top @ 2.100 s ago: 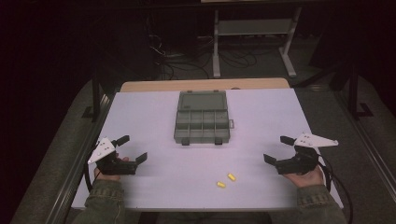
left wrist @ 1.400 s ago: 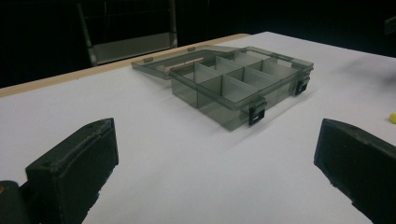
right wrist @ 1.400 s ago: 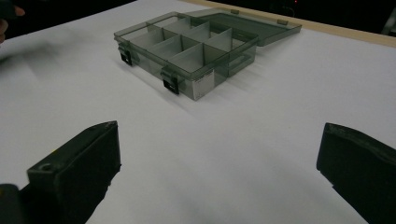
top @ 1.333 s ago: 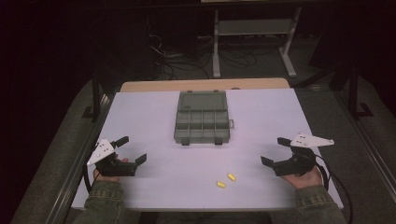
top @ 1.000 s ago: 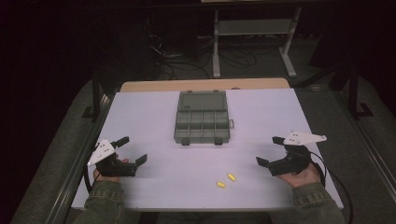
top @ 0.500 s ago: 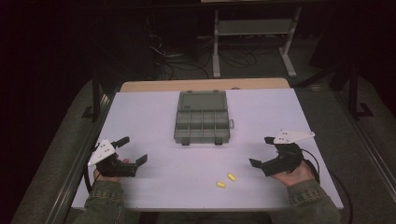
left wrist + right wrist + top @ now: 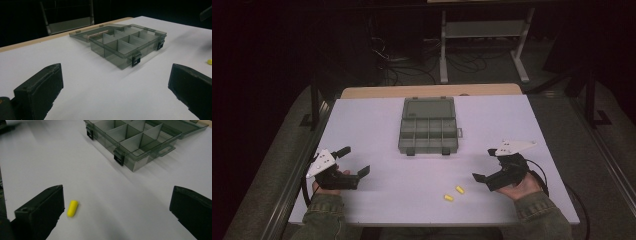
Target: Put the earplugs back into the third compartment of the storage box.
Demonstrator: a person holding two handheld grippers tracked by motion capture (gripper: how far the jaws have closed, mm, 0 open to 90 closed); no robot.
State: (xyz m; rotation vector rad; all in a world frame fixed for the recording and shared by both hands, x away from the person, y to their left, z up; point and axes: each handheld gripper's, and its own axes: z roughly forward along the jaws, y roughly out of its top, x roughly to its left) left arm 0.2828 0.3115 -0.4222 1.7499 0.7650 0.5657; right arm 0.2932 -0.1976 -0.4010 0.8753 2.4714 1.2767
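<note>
The right gripper (image 7: pixel 484 167) is hovering low over the table (image 7: pixel 377 115), jaws spread wide, near two yellow pieces (image 7: pixel 453 193) lying loose on the near side. The left gripper (image 7: pixel 353 161) is resting at the near left, jaws also spread and holding nothing. The open compartment box (image 7: pixel 428 126) is sitting at the table's centre, lid laid flat behind it.

Judged step: picking up a yellow piece. Centre the jaws across its short axis and keep them level before closing.

The right gripper view is showing one piece (image 7: pixel 72 208) just beside its left jaw, not between the jaws; the high view is showing both pieces and the gap to the box.
</note>
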